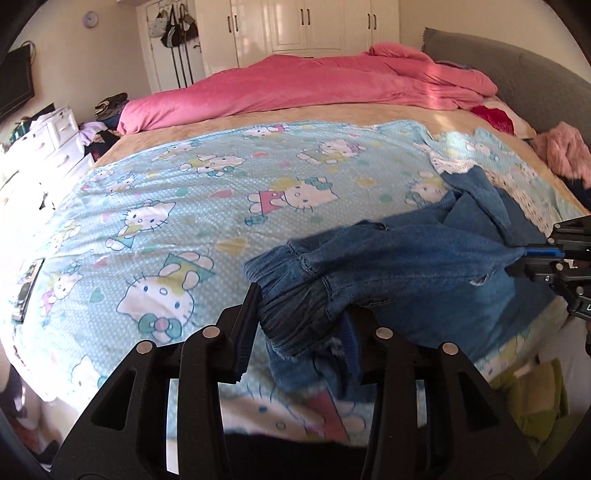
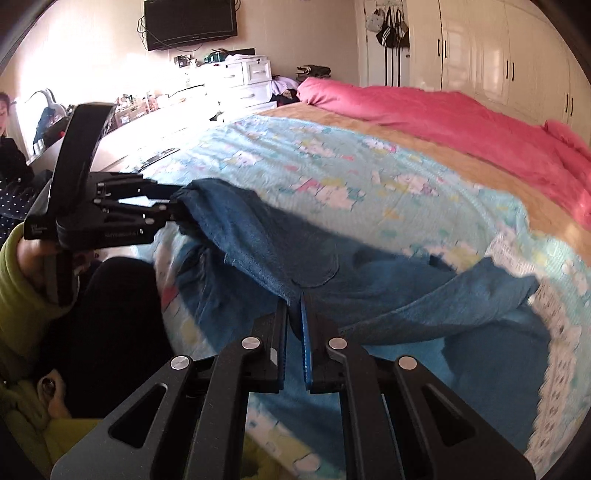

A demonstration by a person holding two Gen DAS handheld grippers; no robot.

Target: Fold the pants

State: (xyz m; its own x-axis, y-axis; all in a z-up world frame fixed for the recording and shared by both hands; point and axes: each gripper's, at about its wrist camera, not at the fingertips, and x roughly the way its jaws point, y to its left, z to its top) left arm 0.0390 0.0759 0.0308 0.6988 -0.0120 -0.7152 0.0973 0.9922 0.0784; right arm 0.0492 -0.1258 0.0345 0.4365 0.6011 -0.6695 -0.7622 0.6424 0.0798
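Observation:
Blue denim pants [image 1: 413, 258] hang between my two grippers above the near edge of the bed. My left gripper [image 1: 301, 299] is shut on the gathered elastic waistband or cuff [image 1: 291, 310]. My right gripper [image 2: 294, 301] is shut on a denim edge of the pants [image 2: 332, 258]. In the left wrist view the right gripper [image 1: 524, 254] pinches the cloth at the far right. In the right wrist view the left gripper [image 2: 177, 210] holds the other end at the left. The rest of the pants lies crumpled on the sheet.
A light blue cartoon-cat sheet [image 1: 221, 192] covers the bed. A pink duvet [image 1: 314, 81] is heaped along the far side. A pink fluffy item [image 1: 565, 151] lies at the right. A white dresser [image 2: 240, 81] and a wall TV [image 2: 190, 22] stand beyond the bed.

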